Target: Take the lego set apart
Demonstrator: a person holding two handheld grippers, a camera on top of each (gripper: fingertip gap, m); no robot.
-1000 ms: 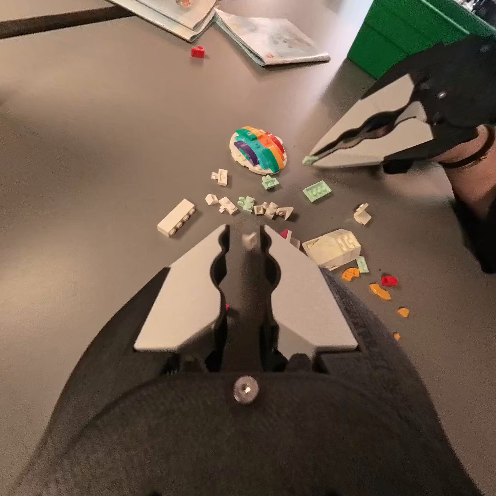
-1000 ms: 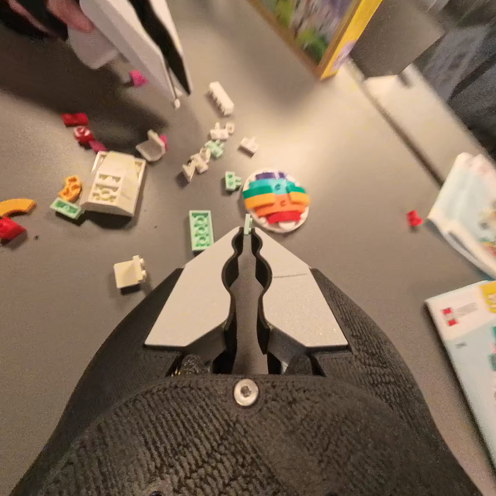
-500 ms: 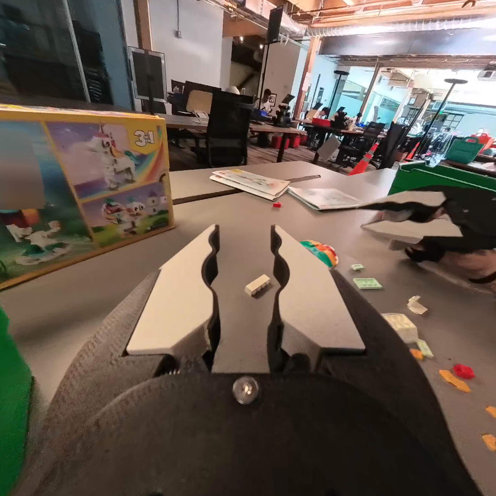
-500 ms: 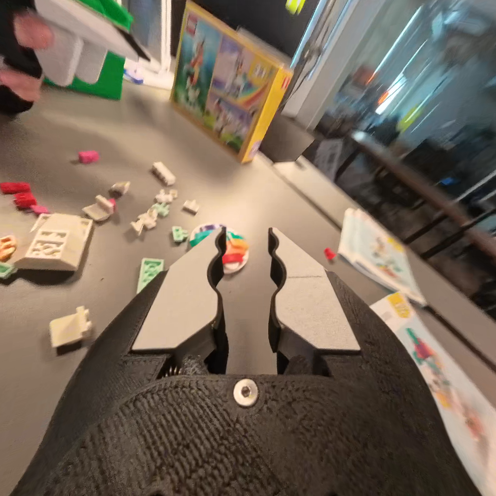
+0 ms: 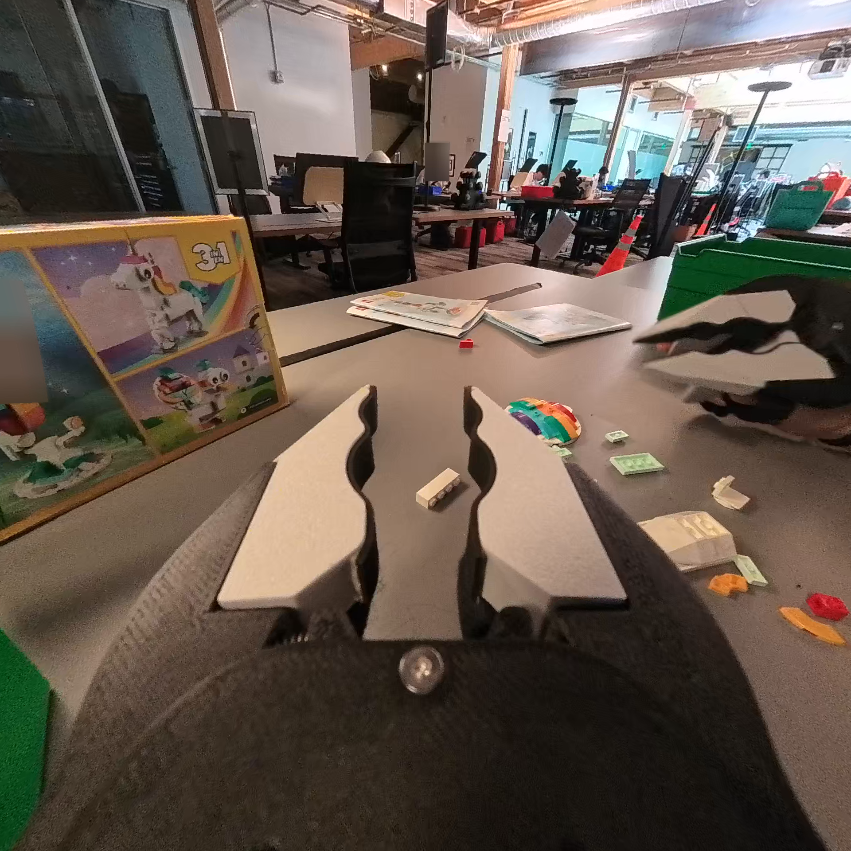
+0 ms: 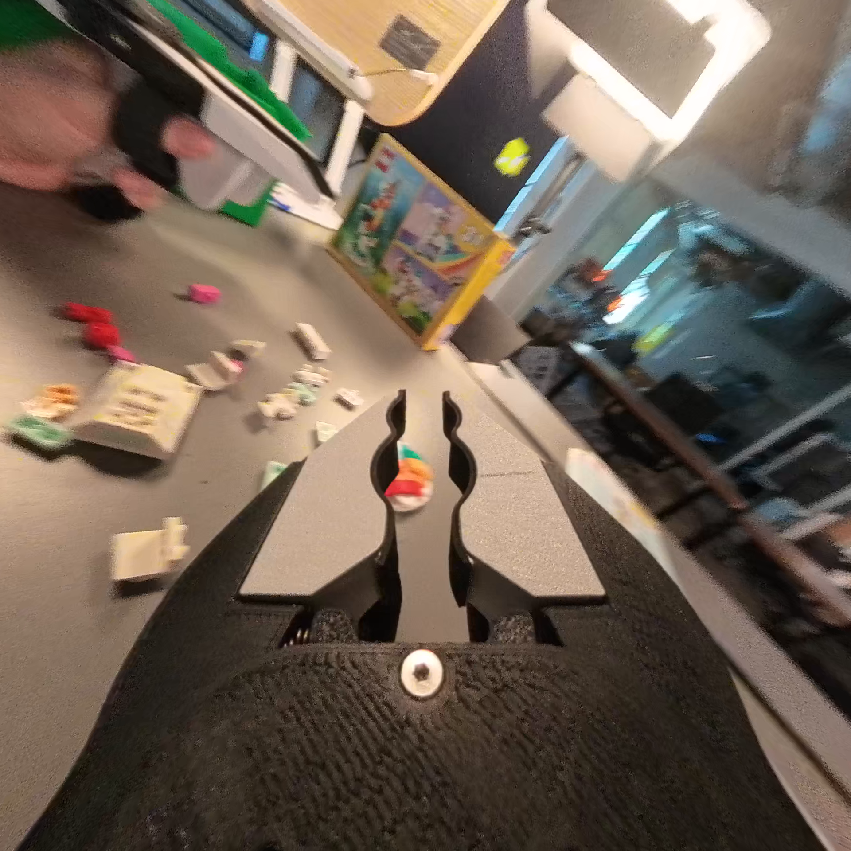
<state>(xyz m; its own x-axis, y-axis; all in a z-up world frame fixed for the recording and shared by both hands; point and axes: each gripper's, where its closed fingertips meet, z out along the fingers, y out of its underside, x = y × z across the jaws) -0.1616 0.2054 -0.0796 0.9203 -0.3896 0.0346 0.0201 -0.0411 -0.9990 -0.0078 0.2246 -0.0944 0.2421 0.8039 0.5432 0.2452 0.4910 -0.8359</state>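
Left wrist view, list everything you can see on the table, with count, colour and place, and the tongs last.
Rainbow disc: one, many-coloured on a white base, table centre.
Long brick: one, cream, seen between the left tongs' fingers.
Flat plate: one, mint green, right of the disc.
Slanted block: one, cream, right side.
Small red piece: one, near the booklets.
Booklets: two stacks, pale, far side.
Toy box: one, yellow-edged, standing at left.
Bin: one, green, far right.
Left tongs: open, empty.
Right tongs: at right, blurred; open in their own view.
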